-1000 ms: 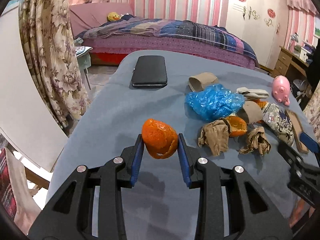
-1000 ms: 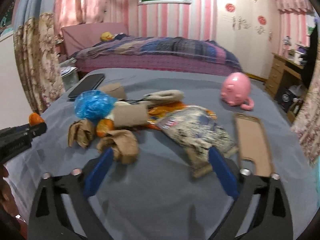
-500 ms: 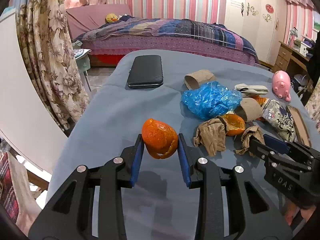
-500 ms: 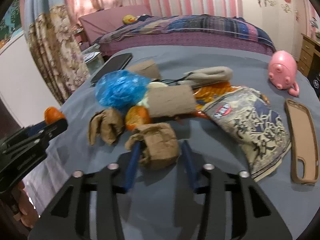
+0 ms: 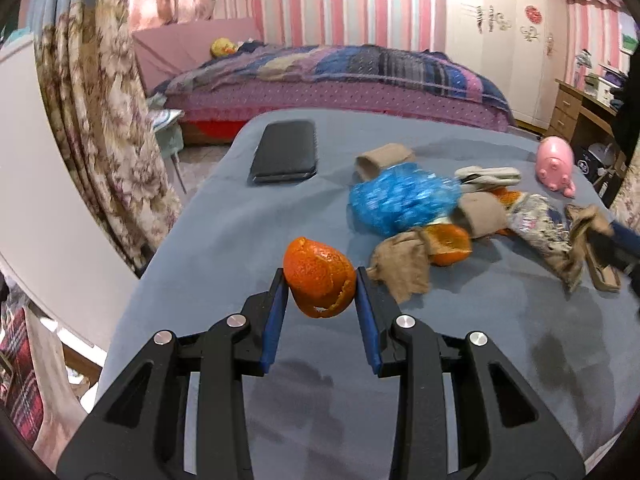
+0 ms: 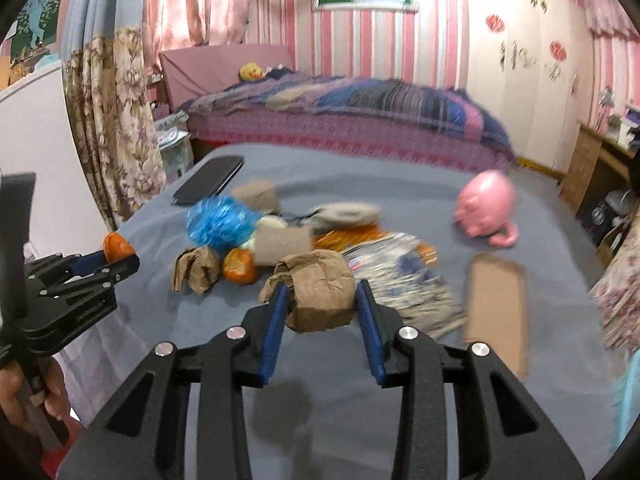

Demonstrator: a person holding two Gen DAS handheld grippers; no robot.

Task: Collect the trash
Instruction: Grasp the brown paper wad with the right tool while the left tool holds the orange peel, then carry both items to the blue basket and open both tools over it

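Left gripper (image 5: 320, 286) fingers pinch an orange peel (image 5: 319, 278); right gripper (image 6: 320, 300) fingers are closing on a brown paper wad (image 6: 320, 290) (blurred), litter pile (image 6: 256, 232) upper left on the worktop (image 6: 320, 400).

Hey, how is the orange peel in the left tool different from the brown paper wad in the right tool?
The orange peel is bright orange, rounded and glossy with a ragged lower edge; the brown paper wad is dull tan, creased and blocky. The peel looks rigid and cupped, the wad folded and soft. Both are trash lifted off the blue cloth, each between blue pads, left tool, right tool.
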